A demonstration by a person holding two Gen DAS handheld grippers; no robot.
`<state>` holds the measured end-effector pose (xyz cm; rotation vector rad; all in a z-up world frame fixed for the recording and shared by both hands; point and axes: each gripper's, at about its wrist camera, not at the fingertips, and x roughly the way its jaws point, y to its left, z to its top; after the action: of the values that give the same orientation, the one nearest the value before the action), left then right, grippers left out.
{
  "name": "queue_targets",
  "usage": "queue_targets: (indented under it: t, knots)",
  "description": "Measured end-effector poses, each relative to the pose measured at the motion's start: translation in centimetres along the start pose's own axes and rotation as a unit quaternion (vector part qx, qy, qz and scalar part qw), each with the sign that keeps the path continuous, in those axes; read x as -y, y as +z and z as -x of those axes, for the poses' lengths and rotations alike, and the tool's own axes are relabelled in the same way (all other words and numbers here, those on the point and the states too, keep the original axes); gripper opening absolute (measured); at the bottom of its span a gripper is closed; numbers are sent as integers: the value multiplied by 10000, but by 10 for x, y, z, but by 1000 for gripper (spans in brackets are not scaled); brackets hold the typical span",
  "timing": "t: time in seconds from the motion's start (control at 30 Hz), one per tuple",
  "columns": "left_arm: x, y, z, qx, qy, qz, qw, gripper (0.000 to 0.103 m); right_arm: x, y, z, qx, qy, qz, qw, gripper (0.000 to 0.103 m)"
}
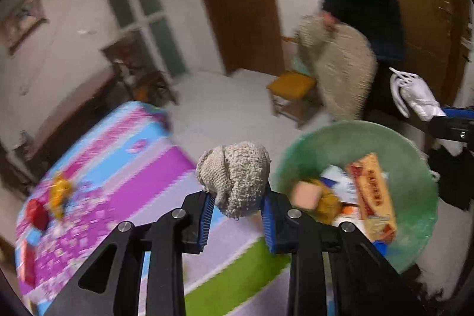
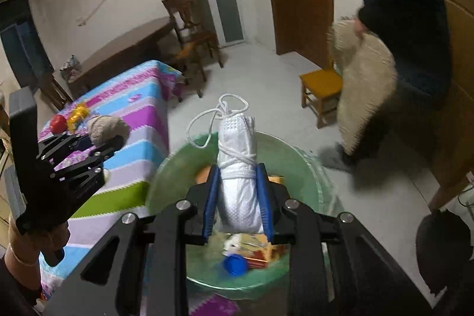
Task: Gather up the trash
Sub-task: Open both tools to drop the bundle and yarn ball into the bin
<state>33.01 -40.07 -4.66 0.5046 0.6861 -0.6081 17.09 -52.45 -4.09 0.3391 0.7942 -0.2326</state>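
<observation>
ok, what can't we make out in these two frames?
- Basin contents: blurred in the left view; in the right view the white bundle and the right gripper cover most.
- Trash on the mat: motion-blurred, left view.
- Bystander: head cut off by the top edge, both views.
- Basin's near rim: hidden by the fingers, right view.

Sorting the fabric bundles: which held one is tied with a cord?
The white bundle in the right gripper, cord-wrapped; the left gripper holds a beige knitted bundle, uncorded.

Green basin; striped pink-blue cloth; white bundle.
</observation>
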Motion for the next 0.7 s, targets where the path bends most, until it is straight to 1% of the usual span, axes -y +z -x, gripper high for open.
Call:
queue_targets:
  t: [0.13, 0.23, 0.37, 0.43, 0.47, 0.5, 0.53, 0.57, 0.6, 0.67, 0.7]
  knots:
    - [17, 11, -27, -285, -737, -91, 9968, 30, 12, 1, -9, -308, -12, -20, 9995, 24]
    - [25, 18, -42, -408, -1076, -11, 9934, 30, 14, 0, -12, -429, -12, -2, 9991, 24]
    - [37, 19, -52, -478, -1327, -1, 9900, 30, 14, -3, -19, -477, -12, -48, 9988, 25]
    - [43, 17, -54, -508, -1517, -56, 9871, 31, 15, -3, -21, -521, 43, -54, 9986, 25]
    - [46, 16, -55, -509, -1598, -141, 9857, 32, 14, -4, -21, -539, 51, -52, 9985, 25]
    - [47, 14, -56, -526, -1605, -232, 9854, 38, 14, -5, -21, -531, 44, -42, 9986, 25]
    - [50, 11, -57, -568, -1553, -311, 9857, 54, 14, -5, -20, -522, 6, -13, 9986, 33]
    - [51, 8, -59, -600, -1435, -349, 9872, 60, 15, -6, -20, -510, -98, -12, 9987, 42]
    - [52, 6, -59, -553, -1336, -352, 9889, 64, 17, -5, -20, -466, -165, -41, 9988, 57]
    - [50, -1, -55, -498, -1297, -345, 9897, 64, 22, -7, -15, -364, -147, -145, 9991, 58]
    - [49, -3, -54, -486, -1210, -331, 9909, 64, 24, -7, -14, -348, -110, -178, 9992, 58]
